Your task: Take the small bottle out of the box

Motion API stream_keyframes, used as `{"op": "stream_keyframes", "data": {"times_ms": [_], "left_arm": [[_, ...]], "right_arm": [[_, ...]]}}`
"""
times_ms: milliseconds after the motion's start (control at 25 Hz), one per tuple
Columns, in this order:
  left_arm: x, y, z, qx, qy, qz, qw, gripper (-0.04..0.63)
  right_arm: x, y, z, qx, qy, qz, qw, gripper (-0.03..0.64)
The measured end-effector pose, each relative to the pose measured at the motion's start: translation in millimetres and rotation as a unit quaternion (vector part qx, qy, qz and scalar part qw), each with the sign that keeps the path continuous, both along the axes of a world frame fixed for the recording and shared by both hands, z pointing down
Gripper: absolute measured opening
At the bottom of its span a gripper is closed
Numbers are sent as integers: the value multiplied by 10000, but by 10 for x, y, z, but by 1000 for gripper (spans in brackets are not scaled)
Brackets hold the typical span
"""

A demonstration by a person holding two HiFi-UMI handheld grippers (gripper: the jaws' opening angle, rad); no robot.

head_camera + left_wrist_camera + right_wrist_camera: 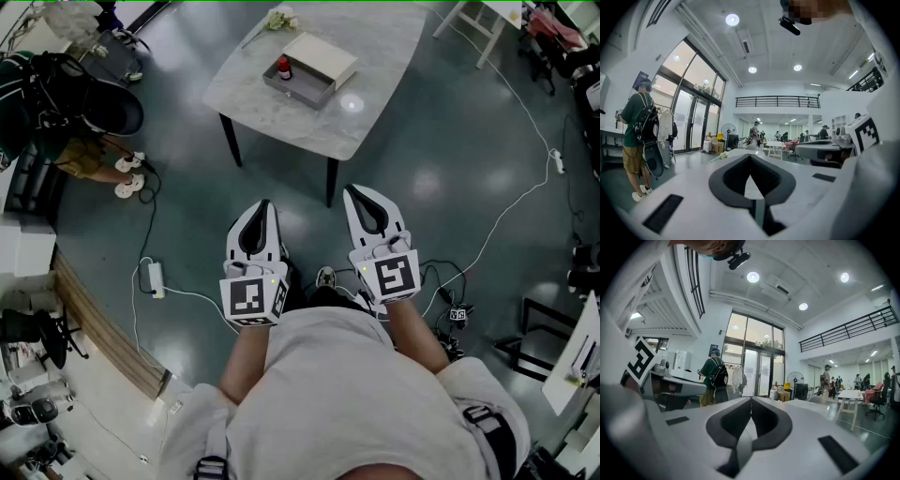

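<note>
Approach stage, I judge. Head view: small bottle (283, 67) stands in the open box (309, 97) on the far bench (375, 94), well apart from your left tongs (265, 203) and right tongs (352, 192). Left gripper view: jaws together, empty. Right gripper view: likewise. Next: step in, open one.

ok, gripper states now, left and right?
Left gripper: closed, holding nothing.
Right gripper: closed, holding nothing.

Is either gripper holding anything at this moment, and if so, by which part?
Nothing is held. The left gripper and right gripper are both shut and empty; the small bottle sits in the box on the table.
</note>
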State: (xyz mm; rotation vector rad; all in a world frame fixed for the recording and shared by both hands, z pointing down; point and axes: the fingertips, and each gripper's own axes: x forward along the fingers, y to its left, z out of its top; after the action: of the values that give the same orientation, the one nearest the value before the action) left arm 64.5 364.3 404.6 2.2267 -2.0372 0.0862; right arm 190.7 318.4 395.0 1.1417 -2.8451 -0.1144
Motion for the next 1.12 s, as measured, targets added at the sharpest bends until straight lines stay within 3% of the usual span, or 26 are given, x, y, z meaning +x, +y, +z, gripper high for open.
{"op": "stream_keyframes", "data": {"times_ms": [560,1120], "left_arm": [[-390,-520,281,-328,194,378,9986,23],[-1483,-1371,478,-472,226,976,9938,23]], "right_arm": [[-407,-421,335,-614,116,250,9977,28],[-1318,-1195,582,-901,307,789,9923,28]]}}
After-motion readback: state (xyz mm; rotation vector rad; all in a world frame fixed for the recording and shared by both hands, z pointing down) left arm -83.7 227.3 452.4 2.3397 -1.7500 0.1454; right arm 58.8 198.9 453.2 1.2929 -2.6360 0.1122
